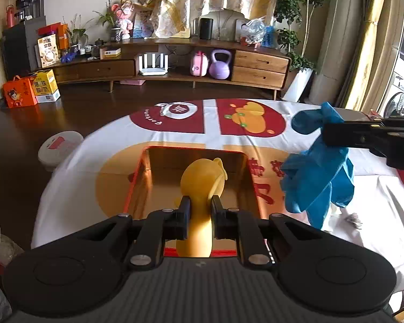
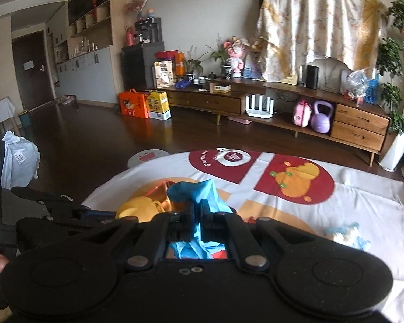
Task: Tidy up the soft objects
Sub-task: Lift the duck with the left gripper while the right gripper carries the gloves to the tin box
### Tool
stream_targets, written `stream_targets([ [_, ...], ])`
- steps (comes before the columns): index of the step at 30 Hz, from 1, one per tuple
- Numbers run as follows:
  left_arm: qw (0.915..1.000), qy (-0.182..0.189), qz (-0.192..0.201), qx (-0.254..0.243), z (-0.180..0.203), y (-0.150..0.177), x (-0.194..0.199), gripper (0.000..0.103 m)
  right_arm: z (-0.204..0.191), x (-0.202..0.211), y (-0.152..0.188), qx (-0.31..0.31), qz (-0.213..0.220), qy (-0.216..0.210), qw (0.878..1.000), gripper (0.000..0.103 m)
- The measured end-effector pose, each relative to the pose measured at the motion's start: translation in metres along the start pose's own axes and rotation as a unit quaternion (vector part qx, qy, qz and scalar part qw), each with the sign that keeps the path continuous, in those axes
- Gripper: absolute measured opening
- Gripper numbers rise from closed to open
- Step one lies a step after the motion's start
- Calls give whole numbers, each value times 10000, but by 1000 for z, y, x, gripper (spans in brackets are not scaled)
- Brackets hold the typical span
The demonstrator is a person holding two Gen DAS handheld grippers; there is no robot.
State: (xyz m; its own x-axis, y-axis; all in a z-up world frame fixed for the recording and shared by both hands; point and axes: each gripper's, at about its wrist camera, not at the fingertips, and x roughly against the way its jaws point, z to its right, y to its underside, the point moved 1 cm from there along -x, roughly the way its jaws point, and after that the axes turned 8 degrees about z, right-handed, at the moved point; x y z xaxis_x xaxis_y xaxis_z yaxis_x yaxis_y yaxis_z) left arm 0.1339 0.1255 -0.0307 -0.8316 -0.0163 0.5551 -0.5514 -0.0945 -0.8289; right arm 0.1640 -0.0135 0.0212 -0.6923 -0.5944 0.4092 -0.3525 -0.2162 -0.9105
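My left gripper (image 1: 199, 204) is shut on a yellow soft toy (image 1: 202, 180) and holds it over the open gold-lined box (image 1: 142, 177) on the table. My right gripper (image 2: 200, 210) is shut on a blue glove (image 2: 199, 191); in the left wrist view that gripper (image 1: 328, 134) comes in from the right with the glove (image 1: 320, 172) hanging above the table, right of the box. The yellow toy (image 2: 137, 206) and the box edge (image 2: 159, 188) also show in the right wrist view, left of the glove.
The table has a white cloth with red and orange prints (image 1: 210, 118). A small pale blue-and-white soft item (image 2: 346, 232) lies on the cloth to the right. A round white stool (image 1: 58, 146) stands left of the table. A wooden sideboard (image 1: 175, 67) lines the far wall.
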Motion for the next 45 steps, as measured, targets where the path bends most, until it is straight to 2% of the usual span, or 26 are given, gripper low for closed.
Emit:
stream_targets([
  [13,9990,-374,-236,95,-37,-3,-48,15,-10,-80,-2,-78,-272,-331,9990,4],
  [24,9983,-391,-437,2,-37,-1,-93,15,-1,-133,17,-77,-630,-327,9974,4],
  [36,9966,-368,-733,52,-41,6,-133,15,7,-163,54,-50,-1209,-315,9921,6],
  [45,9952,-310,-922,131,-45,9,-147,15,5,-172,67,114,-1394,-298,9897,11],
])
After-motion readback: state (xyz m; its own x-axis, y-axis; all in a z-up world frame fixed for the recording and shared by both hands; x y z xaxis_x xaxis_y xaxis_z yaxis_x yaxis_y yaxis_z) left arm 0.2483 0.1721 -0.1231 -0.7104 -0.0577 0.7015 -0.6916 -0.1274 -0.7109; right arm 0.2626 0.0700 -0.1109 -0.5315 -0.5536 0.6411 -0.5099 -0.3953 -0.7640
